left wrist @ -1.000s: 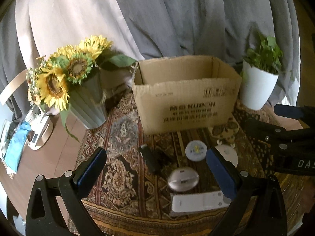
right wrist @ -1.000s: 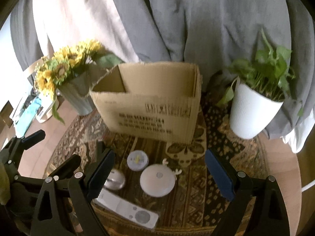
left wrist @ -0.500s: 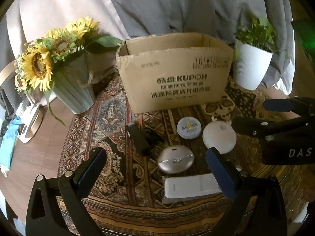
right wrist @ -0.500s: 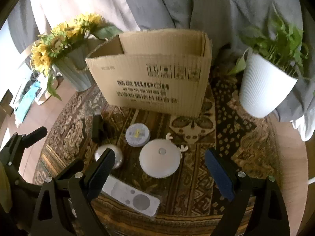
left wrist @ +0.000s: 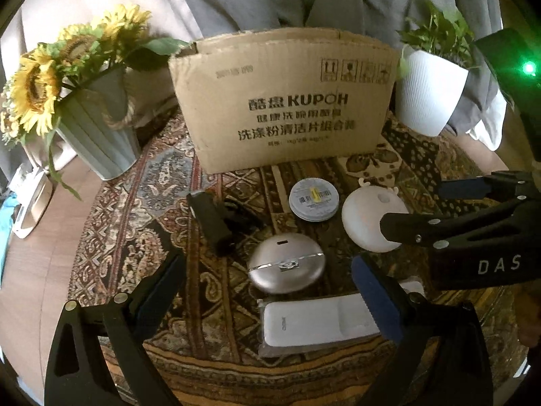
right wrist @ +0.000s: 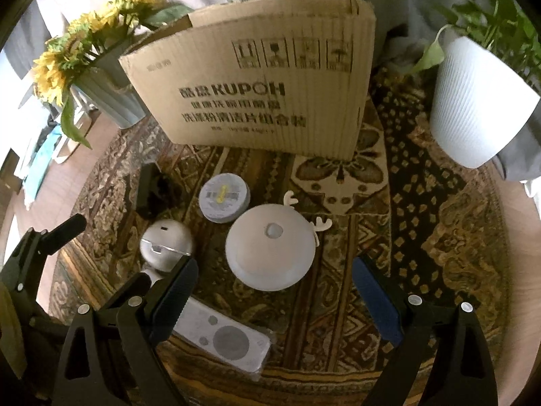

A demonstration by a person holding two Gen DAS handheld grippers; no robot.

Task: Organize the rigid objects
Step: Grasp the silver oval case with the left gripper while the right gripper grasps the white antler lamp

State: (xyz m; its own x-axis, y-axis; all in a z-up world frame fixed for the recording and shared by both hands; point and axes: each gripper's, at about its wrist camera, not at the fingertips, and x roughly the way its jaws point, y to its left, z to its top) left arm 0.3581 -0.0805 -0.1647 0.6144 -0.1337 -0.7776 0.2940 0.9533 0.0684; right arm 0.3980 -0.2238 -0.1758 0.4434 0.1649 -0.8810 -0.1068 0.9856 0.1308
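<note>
Several small objects lie on a patterned cloth in front of an open cardboard box (left wrist: 287, 101) (right wrist: 257, 88). Among them are a silver oval case (left wrist: 286, 267) (right wrist: 166, 242), a white remote in a clear wrapper (left wrist: 318, 324) (right wrist: 223, 338), a round tin (left wrist: 314, 199) (right wrist: 224, 198), a white round lamp with antlers (left wrist: 367, 221) (right wrist: 270, 250) and a black device (left wrist: 211, 223) (right wrist: 148, 189). My left gripper (left wrist: 268, 286) hangs open above the silver case and the remote. My right gripper (right wrist: 274, 287) hangs open just above the white lamp. Neither holds anything.
A grey pot of sunflowers (left wrist: 98, 128) (right wrist: 108, 94) stands left of the box. A white pot with a green plant (left wrist: 429, 94) (right wrist: 480, 108) stands to its right. Grey curtains hang behind. The round table's wooden edge (right wrist: 520, 243) shows beyond the cloth.
Both grippers have sunk toward the table and tipped further down. The objects and box now look larger and nearer. Both stay open.
</note>
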